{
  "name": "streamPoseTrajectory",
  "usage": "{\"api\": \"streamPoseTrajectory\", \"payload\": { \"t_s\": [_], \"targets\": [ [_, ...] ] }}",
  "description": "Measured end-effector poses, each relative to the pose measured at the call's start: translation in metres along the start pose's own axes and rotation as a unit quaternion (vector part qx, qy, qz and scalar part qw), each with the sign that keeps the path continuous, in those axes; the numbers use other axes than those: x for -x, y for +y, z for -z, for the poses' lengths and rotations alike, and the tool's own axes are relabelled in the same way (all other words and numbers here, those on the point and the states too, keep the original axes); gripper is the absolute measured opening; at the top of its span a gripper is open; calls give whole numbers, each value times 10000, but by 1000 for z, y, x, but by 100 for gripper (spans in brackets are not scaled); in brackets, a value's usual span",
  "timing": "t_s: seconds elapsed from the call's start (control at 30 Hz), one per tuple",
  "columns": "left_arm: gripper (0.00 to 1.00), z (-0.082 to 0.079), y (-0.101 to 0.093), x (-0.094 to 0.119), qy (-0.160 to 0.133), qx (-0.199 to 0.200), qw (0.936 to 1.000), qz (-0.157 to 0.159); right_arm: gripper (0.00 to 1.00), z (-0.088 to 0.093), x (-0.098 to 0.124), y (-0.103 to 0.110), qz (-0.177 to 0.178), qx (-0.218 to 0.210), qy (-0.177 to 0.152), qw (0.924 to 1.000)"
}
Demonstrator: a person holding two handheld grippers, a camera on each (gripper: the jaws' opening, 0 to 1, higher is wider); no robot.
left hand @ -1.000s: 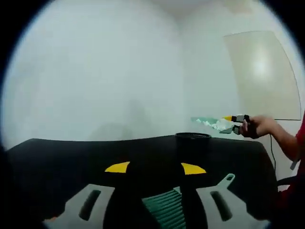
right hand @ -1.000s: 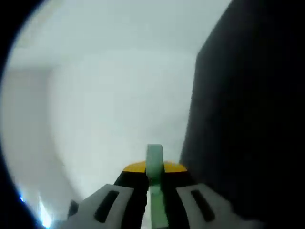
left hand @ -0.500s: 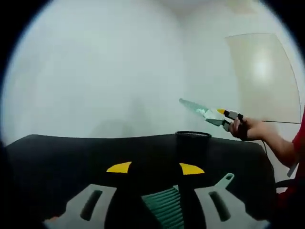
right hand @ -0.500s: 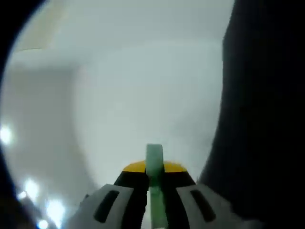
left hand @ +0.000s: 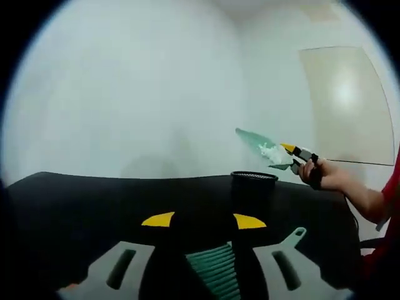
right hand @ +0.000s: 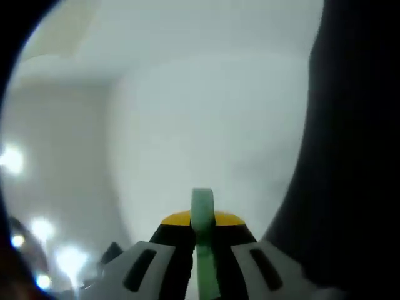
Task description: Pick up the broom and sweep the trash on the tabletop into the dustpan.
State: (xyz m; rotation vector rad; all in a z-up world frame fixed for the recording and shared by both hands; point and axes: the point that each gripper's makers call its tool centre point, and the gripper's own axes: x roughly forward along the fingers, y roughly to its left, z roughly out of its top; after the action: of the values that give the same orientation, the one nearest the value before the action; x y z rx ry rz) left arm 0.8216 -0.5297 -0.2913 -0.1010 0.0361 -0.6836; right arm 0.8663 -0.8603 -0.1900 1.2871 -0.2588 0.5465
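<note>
In the left gripper view my left gripper (left hand: pixel 203 220) stands open low over the black table (left hand: pixel 87 200). The green broom (left hand: pixel 215 275) lies between its jaws, its handle ring poking out behind the right one. Further off, a hand (left hand: pixel 322 175) holds my right gripper (left hand: pixel 290 150), shut on the handle of the green dustpan (left hand: pixel 253 140). The pan is tilted in the air above a black mesh bin (left hand: pixel 254 185), with white trash (left hand: pixel 270 152) in it. In the right gripper view my right gripper (right hand: pixel 202 220) is shut on the dustpan handle (right hand: pixel 202 203), seen edge-on.
The mesh bin stands at the table's far edge, right of centre. White walls rise behind it, with a pale door (left hand: pixel 350 100) at the right. A red sleeve (left hand: pixel 390 187) shows at the right edge. A dark mass (right hand: pixel 356 156) covers the right side of the right gripper view.
The right gripper has carried the dustpan left, from level beside the bin to tilted above it. The right gripper view has rolled with it. My left gripper and the broom have stayed put.
</note>
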Motion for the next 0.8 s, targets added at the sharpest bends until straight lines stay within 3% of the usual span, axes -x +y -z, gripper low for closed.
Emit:
{"api": "streamPoseTrajectory", "payload": {
  "t_s": [0.3, 0.37, 0.5, 0.8],
  "targets": [
    [30, 3, 0, 0, 57, 66, 10000, 32, 11, 21, -8, 20, -205, 807, 280, 9961],
    [30, 2, 0, 0, 36, 67, 10000, 37, 11, 21, -10, 25, -165, 1208, 276, 9922],
    [30, 3, 1, 1, 43, 113, 9999, 32, 11, 22, -15, 34, -248, 1581, 350, 9865],
    [29, 2, 1, 1, 22, 136, 9999, 41, 11, 26, -17, 44, -241, 2048, 407, 9777]
  ]
}}
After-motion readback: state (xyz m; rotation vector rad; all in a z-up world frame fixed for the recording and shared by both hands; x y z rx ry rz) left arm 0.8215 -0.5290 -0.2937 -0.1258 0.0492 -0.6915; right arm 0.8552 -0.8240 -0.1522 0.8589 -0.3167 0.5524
